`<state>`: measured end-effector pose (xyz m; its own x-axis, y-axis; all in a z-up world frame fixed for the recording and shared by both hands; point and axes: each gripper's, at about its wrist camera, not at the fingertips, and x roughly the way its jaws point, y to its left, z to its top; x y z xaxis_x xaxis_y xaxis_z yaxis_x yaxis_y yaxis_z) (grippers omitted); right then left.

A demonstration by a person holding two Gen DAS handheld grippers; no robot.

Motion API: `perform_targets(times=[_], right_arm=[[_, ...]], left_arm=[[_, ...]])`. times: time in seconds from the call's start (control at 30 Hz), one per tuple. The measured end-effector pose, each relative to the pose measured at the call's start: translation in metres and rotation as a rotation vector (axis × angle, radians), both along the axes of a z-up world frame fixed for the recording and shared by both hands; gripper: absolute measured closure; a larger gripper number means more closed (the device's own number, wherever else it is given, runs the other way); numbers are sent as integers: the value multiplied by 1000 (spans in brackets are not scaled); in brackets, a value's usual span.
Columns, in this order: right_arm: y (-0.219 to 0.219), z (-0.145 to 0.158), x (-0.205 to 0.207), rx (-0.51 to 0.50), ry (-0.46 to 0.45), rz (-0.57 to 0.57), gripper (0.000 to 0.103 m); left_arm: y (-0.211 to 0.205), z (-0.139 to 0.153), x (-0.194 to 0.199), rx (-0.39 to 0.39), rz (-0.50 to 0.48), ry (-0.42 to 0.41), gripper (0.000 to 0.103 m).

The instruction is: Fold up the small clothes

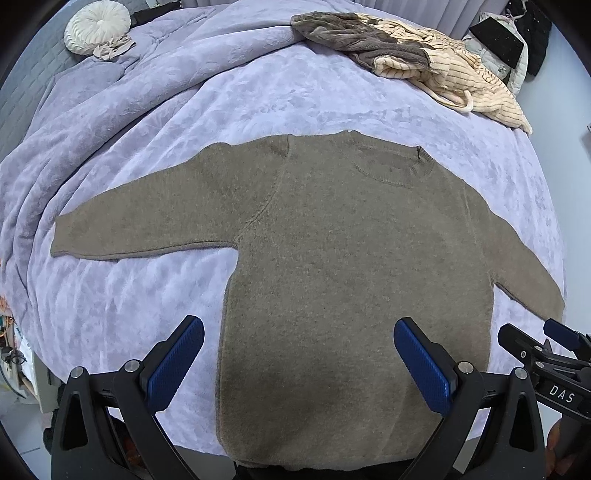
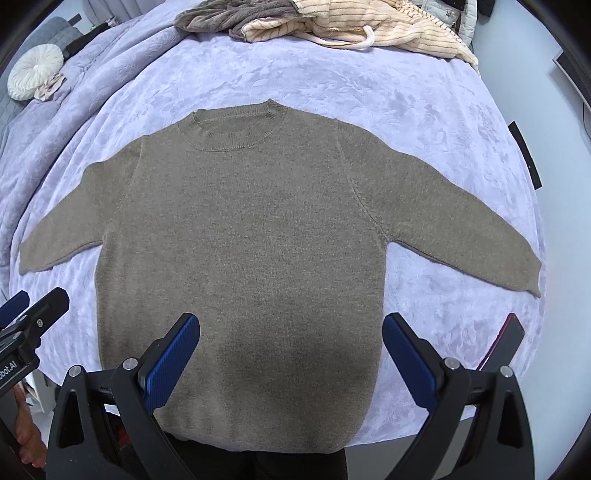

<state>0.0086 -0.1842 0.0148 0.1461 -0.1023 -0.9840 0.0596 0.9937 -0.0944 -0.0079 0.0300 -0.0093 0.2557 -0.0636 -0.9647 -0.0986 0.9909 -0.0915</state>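
Note:
A small brown knitted sweater [image 1: 332, 251] lies flat on the lilac bedspread [image 1: 258, 96], front up, collar far, both sleeves spread out sideways. It also shows in the right wrist view [image 2: 240, 229]. My left gripper [image 1: 299, 354] is open and empty, hovering above the sweater's lower left hem. My right gripper [image 2: 291, 350] is open and empty above the lower right hem. Each gripper shows at the edge of the other's view: the right one in the left wrist view [image 1: 546, 343], the left one in the right wrist view [image 2: 26, 310].
A pile of cream striped and grey-brown clothes [image 1: 406, 55] lies at the bed's far right, also in the right wrist view [image 2: 332, 26]. A round white cushion [image 1: 96, 26] sits far left. A dark phone [image 2: 504, 341] lies at the bed's right edge.

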Motion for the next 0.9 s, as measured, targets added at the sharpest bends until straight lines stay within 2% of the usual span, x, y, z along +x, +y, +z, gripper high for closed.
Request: perform_targets(times=[0.23, 0.4, 0.57, 0.73, 0.9], right_arm=[[12, 0, 0, 62, -15, 13, 3], [35, -7, -2, 93, -6, 56, 3], [61, -20, -3, 90, 31, 103, 3], [81, -35, -8, 93, 71, 130, 3], [96, -53, -17, 89, 136, 137, 3]], left_arm=[[19, -18, 2, -95, 29, 26, 0], [56, -45, 1, -173, 104, 51, 0], [129, -80, 5, -218, 238, 50, 0], [225, -119, 15, -252, 430, 8, 0], [301, -174, 24, -397, 619, 3, 0]])
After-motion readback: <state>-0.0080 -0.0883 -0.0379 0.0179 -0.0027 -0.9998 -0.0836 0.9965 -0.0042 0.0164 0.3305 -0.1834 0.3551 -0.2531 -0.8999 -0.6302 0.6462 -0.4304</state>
